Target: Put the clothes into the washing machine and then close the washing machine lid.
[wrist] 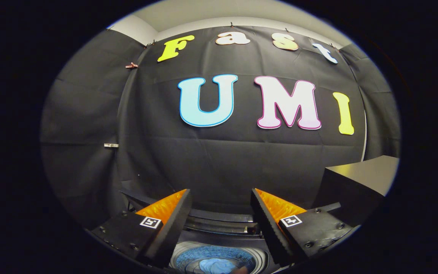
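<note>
Black cloth (219,160) hangs as the booth's back wall, creased and clipped along its top edge, with side panels (86,125) of the same cloth. Above it runs a pale wall (188,15). A dark box-shaped unit (359,182) stands at the right.

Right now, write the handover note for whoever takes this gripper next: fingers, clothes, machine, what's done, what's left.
Gripper: fingers apart, holding nothing, raised over the machine and aimed at the black cloth wall.
Top-loading washing machine with round metal drum: below, between the fingers, lid not over the opening.
Blue cloth: lying in the drum.
Dark box: beside the machine, past one finger.
Done: blue cloth is in.
Left: close the lid; whether more clothes wait outside cannot be told.
</note>
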`<state>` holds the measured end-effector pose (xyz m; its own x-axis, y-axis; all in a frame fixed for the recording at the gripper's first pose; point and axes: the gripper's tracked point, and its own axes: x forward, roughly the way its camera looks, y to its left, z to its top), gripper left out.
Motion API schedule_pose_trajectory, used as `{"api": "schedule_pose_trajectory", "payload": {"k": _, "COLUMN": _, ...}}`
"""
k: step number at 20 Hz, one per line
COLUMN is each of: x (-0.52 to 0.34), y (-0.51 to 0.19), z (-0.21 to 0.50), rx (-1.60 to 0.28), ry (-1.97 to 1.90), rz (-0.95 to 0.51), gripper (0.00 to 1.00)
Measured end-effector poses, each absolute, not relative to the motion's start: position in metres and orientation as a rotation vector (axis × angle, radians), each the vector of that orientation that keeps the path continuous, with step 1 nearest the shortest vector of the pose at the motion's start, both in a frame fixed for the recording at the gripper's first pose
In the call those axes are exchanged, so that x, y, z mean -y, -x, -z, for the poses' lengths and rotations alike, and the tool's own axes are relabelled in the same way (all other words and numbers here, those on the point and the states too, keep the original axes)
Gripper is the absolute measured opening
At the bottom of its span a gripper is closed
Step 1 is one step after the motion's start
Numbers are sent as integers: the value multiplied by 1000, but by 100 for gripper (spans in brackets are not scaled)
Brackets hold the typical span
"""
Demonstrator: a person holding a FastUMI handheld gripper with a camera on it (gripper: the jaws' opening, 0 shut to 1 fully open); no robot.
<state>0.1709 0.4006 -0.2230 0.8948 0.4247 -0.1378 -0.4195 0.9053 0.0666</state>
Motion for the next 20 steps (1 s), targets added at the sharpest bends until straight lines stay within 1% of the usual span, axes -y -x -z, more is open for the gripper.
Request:
{"api": "schedule_pose_trajectory", "payload": {"k": 4, "x": -389, "y": -160, "z": 233, "rx": -166, "ry": 15, "rz": -387, "gripper": 99}}
{"api": "schedule_pose_trajectory", "payload": {"k": 8, "x": -390, "y": -138, "z": 250, "rx": -207, "ry": 55, "rz": -404, "gripper": 98}}
{"api": "schedule_pose_trajectory", "payload": {"k": 14, "x": -382, "y": -102, "z": 229, "rx": -179, "ry": 33, "rz": -417, "gripper": 98}}
{"api": "schedule_pose_trajectory", "payload": {"k": 20, "x": -370, "y": -69, "z": 223, "rx": -203, "ry": 3, "rz": -440, "gripper": 98}}
